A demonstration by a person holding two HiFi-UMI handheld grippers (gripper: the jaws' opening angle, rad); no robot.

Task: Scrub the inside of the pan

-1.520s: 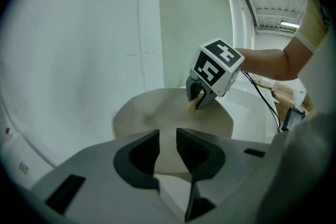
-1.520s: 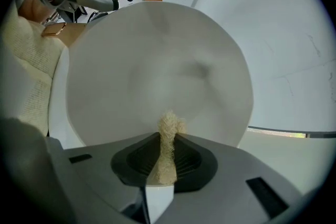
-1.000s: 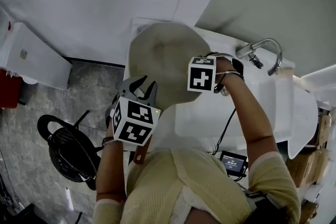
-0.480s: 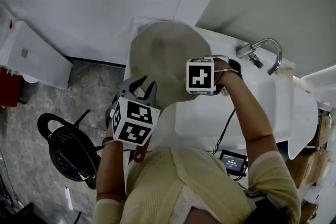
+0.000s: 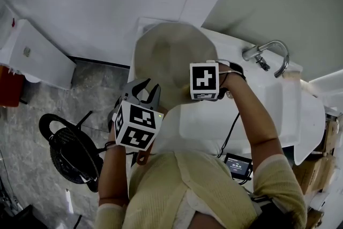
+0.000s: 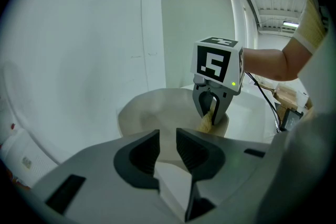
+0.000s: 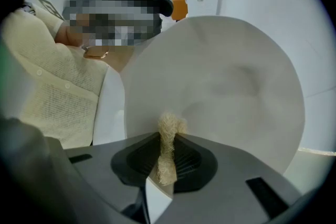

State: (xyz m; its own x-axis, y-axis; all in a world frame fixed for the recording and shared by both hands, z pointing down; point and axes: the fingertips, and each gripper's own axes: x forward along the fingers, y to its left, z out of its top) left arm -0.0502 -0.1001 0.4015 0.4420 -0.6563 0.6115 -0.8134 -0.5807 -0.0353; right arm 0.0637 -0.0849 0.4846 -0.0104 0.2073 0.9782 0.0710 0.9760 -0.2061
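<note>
white sink point(image 5: 230, 115) against plain wall. holds pan point(image 5: 169, 59) tilted over it by pan handle point(image 6: 170, 186), left gripper point(image 6: 167, 152) jaws almost together on it, apparently. clamps fibrous scrubber point(image 7: 167, 139) tight in right gripper point(image 6: 212, 113) jaws, tip at pan's lower inside. best to press firmly, sweep small circles, keep pan steady.

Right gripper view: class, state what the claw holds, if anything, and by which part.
The right claw is shut on a fibrous scrubber, pinching its middle; its frayed tip pokes out toward the pan.
</note>
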